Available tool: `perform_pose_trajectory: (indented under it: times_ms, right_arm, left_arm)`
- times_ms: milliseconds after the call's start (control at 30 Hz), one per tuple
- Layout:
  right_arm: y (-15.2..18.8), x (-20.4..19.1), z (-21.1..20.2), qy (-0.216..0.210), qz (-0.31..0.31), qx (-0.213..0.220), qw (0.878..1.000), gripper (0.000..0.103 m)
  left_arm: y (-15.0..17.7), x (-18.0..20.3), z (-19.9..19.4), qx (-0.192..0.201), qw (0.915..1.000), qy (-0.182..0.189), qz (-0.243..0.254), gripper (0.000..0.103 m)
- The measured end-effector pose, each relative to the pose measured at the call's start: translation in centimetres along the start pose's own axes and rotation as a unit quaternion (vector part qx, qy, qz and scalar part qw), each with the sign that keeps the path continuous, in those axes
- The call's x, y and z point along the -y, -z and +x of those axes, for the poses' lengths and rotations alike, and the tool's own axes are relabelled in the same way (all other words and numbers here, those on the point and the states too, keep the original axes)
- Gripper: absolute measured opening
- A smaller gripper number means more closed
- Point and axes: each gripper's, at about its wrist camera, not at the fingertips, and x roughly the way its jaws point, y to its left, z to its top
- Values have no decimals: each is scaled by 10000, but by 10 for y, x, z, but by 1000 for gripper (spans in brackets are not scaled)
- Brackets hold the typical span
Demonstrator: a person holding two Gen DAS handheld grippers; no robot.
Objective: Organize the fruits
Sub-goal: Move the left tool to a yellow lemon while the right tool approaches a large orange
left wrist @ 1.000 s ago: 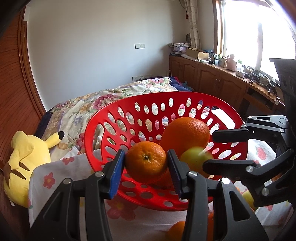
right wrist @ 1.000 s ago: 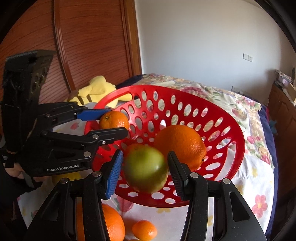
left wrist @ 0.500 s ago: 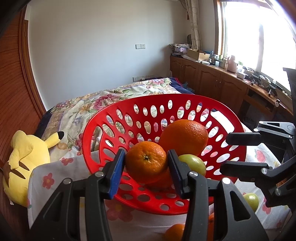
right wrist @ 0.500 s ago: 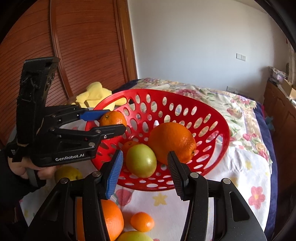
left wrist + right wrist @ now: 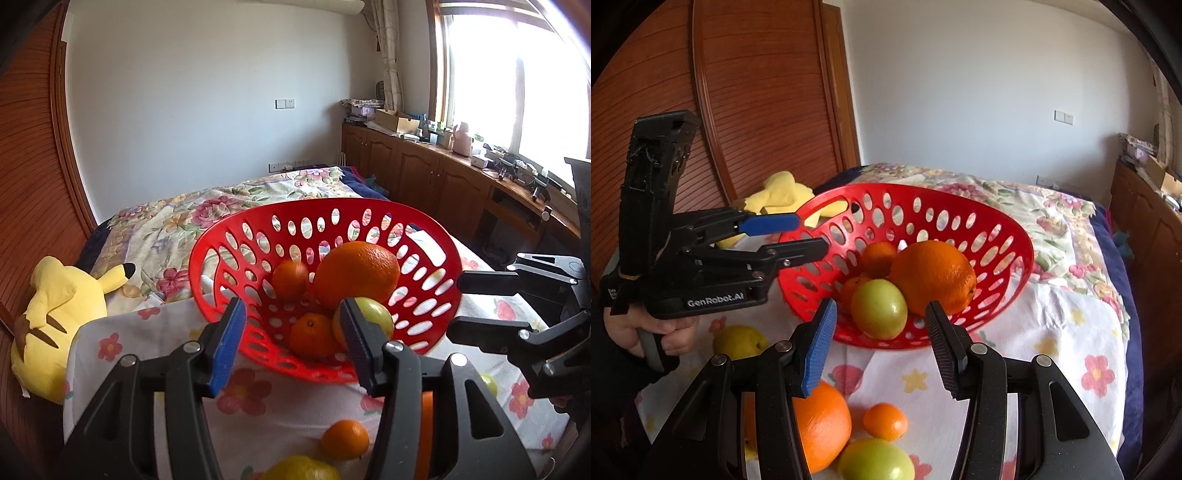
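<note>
Basket [image 5: 1015, 236]: red, perforated, on a floral cloth [image 5: 1071, 332] over a bed; tipped a little toward the near side, likely so fruit rolls to the low near wall.
Fruit in basket: big orange [image 5: 932, 278] at centre; green apple [image 5: 879, 314] against its near left side; one mandarin [image 5: 312, 336] low at the near wall, another [image 5: 290, 278] farther back, blurred, probably still rolling to rest.
Fruit left outside: pear [image 5: 738, 341] near left of the basket; a second orange [image 5: 820, 424], small mandarin [image 5: 885, 421] and second apple [image 5: 875, 459] on the cloth at the near edge, close together, within easy reach for the next picks.
Left gripper [image 5: 291, 343]: jaws spread and just been opening, nothing between the pads; poised just short of the basket's near left rim, consistent with a drop just made.
Right gripper [image 5: 879, 345]: jaws parted, empty; the apple seen through the gap sits in the basket, clear of both pads.
Stage, as judged: four pieces in, four still out; both claws free to go for loose fruit.
Risk: round fruit on soft cloth, apt to roll when nudged.
Plush [image 5: 55, 314]: yellow, far left, well clear.
</note>
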Motion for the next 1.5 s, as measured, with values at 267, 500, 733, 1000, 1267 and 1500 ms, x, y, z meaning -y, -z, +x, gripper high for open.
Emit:
perform_pose_trajectory:
  times_ms: [267, 500, 733, 1000, 1267, 1500]
  right_arm:
    - [19, -15, -15, 79, 209, 44, 9997, 51]
    - [39, -30, -23, 188, 338, -8, 9993, 54]
    - [53, -43, -22, 248, 458, -89, 9986, 59]
    - [61, -54, -16, 205, 499, -142, 9984, 70]
    - [63, -55, -3, 153, 623, -224, 9977, 73]
    - [66, -53, 4, 86, 765, -292, 9966, 79]
  left_arm:
    - [23, -2, -29, 40, 10000, 29, 11, 56]
    - [48, -9, -48, 25, 10000, 58, -51, 58]
    - [72, -18, -56, -78, 9998, 71, -196, 58]
    - [92, -19, -69, -203, 9996, 21, -203, 59]
    - [104, -22, -72, -344, 9991, 16, -256, 59]
    - [111, -23, -69, -455, 9986, 11, -283, 59]
